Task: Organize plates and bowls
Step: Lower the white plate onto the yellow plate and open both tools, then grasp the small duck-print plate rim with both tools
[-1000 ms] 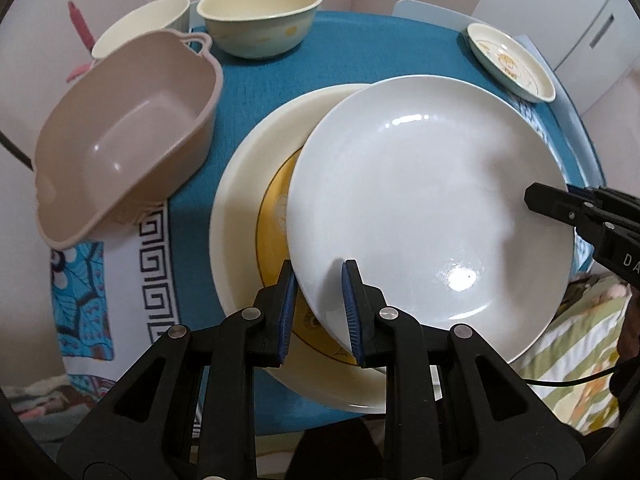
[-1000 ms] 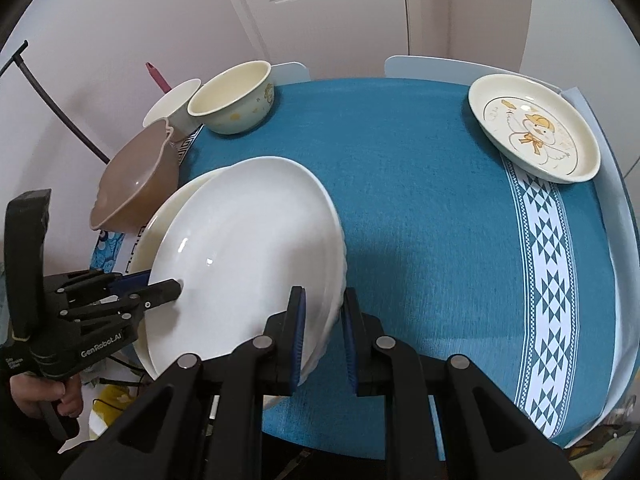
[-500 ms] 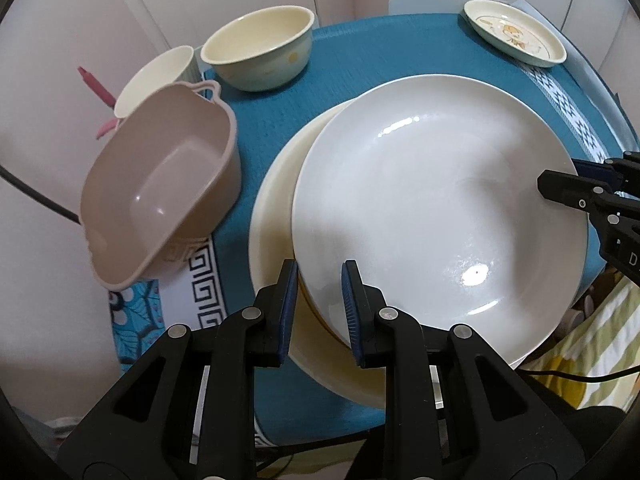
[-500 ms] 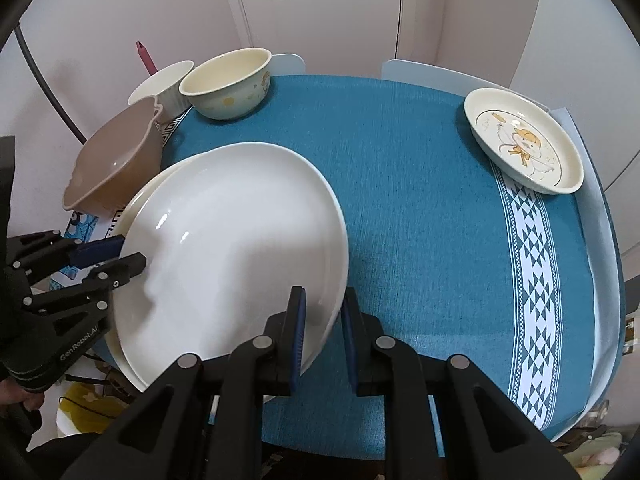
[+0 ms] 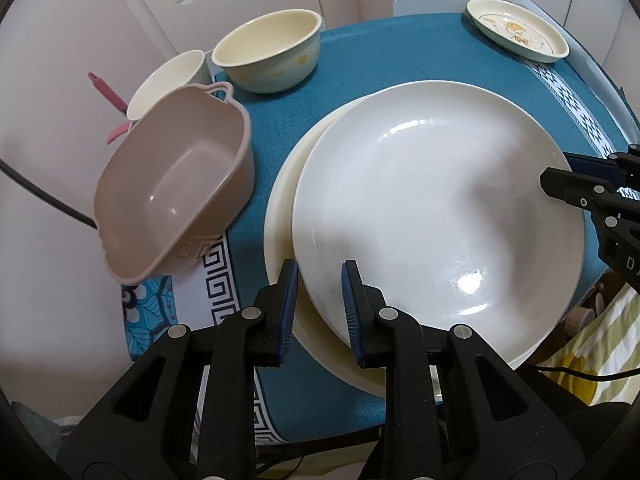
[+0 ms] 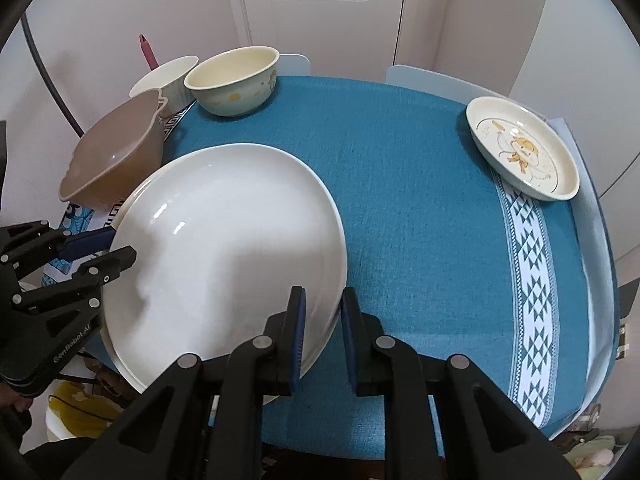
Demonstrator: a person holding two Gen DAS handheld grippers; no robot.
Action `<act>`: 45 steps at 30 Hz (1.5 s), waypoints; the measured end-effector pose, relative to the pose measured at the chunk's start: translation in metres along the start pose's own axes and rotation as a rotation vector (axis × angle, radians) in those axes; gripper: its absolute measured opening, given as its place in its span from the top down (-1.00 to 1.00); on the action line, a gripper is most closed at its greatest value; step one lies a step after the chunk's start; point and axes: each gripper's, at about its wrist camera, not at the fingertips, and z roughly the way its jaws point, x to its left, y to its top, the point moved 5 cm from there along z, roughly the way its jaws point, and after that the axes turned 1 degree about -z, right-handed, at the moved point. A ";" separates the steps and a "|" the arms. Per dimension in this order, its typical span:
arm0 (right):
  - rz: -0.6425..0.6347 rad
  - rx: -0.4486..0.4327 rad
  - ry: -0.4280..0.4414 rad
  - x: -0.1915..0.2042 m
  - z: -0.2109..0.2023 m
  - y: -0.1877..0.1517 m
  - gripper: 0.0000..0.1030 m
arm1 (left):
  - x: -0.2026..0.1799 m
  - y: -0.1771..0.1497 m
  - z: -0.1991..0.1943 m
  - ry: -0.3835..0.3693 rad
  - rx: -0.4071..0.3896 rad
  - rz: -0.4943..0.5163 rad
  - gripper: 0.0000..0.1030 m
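A large white plate (image 5: 432, 216) is held at two opposite rims. My left gripper (image 5: 318, 300) is shut on its near-left rim, and my right gripper (image 6: 323, 320) is shut on the opposite rim. Each gripper also shows in the other's view, the right gripper (image 5: 556, 170) at the right edge and the left gripper (image 6: 122, 245) at the left edge. The white plate (image 6: 224, 240) covers most of a bigger cream plate (image 5: 282, 208) on the teal tablecloth. Whether the two plates touch I cannot tell.
A beige-pink tub (image 5: 176, 184) leans off the table's left edge beside the plates. Behind it stand a cream bowl (image 5: 268, 52) and a white cup (image 5: 168, 80). A small plate with a cartoon print (image 6: 520, 152) sits far right on the teal cloth (image 6: 400, 200).
The white plate has slid left over the cream plate, and the lower plate's yellow centre is now hidden. Both grippers kept their hold and turned a little.
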 end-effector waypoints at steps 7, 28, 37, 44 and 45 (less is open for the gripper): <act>-0.013 0.000 -0.013 0.003 -0.002 -0.002 0.68 | 0.000 -0.001 -0.004 0.028 -0.007 0.004 0.61; 0.156 -0.171 0.118 -0.040 -0.077 0.029 -0.02 | -0.001 0.074 -0.109 -0.196 -0.241 -0.071 -0.71; 0.277 -0.191 0.001 -0.110 -0.120 0.022 -1.00 | -0.047 0.148 -0.119 -0.418 -0.335 0.024 -1.00; 0.420 -0.247 -0.084 -0.188 -0.142 0.048 -1.00 | -0.083 0.238 -0.084 -0.577 -0.271 0.049 -1.00; 0.440 -0.244 -0.080 -0.198 -0.137 0.050 -1.00 | -0.090 0.248 -0.074 -0.587 -0.251 0.058 -0.96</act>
